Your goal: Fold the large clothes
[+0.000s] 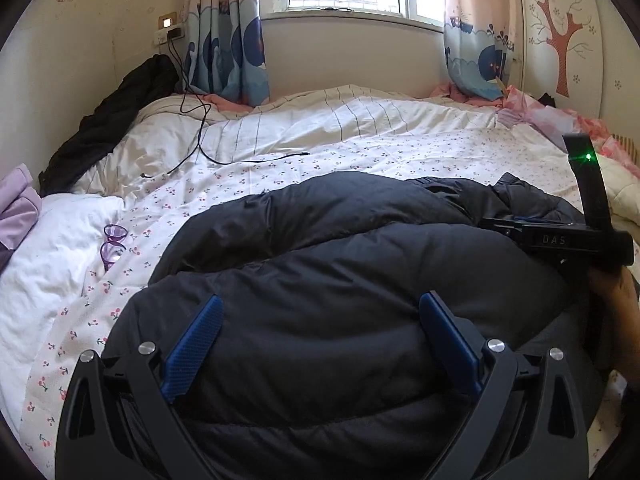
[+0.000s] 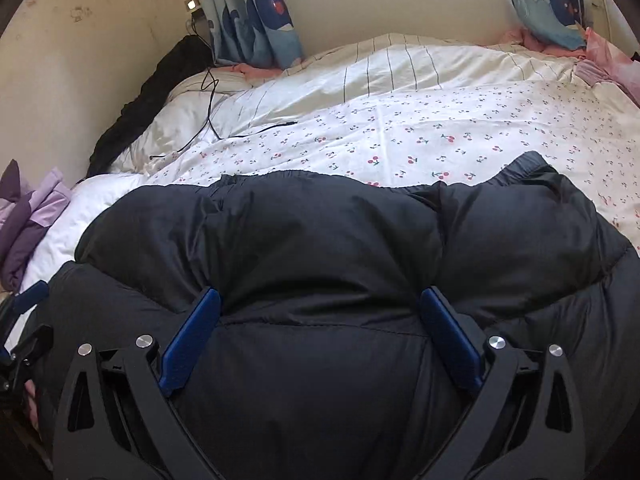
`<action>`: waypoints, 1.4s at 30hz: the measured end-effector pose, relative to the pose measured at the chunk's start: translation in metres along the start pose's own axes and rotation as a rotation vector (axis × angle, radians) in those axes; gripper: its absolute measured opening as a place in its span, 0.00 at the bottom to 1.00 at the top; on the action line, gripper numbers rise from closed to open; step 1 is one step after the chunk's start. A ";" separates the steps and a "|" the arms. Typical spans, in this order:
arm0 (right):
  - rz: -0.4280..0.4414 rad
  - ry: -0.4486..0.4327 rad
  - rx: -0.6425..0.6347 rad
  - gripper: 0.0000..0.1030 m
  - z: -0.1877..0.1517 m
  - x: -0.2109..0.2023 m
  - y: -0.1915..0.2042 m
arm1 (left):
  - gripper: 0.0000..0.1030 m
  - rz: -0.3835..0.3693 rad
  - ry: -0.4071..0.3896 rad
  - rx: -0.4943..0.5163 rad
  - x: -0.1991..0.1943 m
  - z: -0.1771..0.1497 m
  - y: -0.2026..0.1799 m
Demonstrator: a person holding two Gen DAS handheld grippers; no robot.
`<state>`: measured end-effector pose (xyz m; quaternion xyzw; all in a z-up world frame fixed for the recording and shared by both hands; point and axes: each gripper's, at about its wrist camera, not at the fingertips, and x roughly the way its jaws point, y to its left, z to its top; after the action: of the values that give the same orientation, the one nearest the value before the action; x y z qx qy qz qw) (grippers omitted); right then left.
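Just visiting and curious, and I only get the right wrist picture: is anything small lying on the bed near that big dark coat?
Observer: Yes. The left wrist view shows purple glasses on the bedding, left of the dark puffer jacket and apart from it.
Operator: Does the right tool have a light on it?
Observer: Yes, a green light glows on the upright black part above the right gripper.
Operator: And the left tool?
Observer: The left gripper is open, with one finger on each side of a bulge in the jacket.
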<state>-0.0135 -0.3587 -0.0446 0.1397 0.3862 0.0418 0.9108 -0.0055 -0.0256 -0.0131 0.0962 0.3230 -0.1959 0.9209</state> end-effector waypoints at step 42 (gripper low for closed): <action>0.422 0.143 0.613 0.93 -0.149 -0.147 -0.156 | 0.93 -0.278 0.230 -0.976 -0.065 -0.129 0.089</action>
<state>-0.2275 -0.5018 -0.0861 0.4788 0.4060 0.1208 0.7690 -0.0859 0.1132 -0.0675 -0.3672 0.4855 -0.1312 0.7825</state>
